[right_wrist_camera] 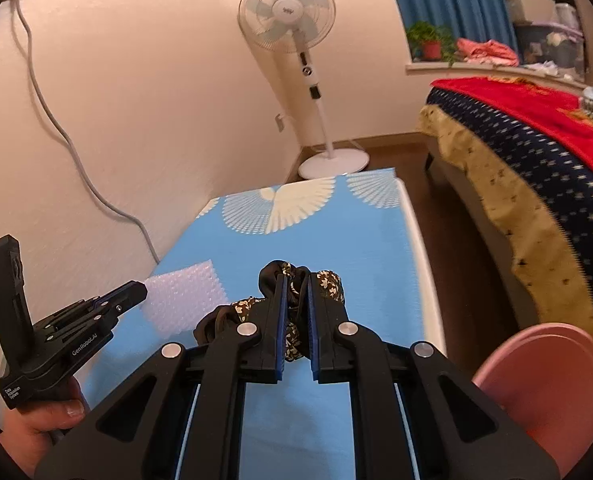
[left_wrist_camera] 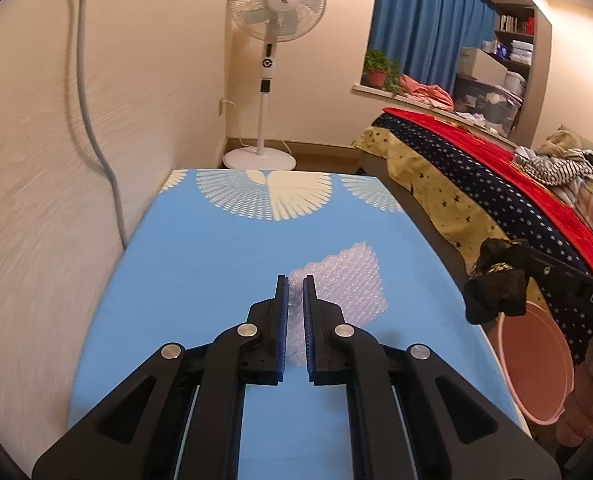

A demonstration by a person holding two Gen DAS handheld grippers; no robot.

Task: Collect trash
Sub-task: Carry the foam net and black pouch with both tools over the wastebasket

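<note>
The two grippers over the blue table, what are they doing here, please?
A person holds a gripper in each hand. The left gripper is shut on a sheet of bubble wrap above the blue table. The right gripper is shut on a crumpled dark floral cloth. A pink bin waits beside the table, nothing dropped yet.

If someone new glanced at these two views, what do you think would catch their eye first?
Probably the two loads: the left gripper is shut on a sheet of bubble wrap above the bright blue table, and the right gripper is shut on a crumpled black floral cloth. Next, the pink bin at the table's right edge, and the white standing fan in the far corner.
</note>
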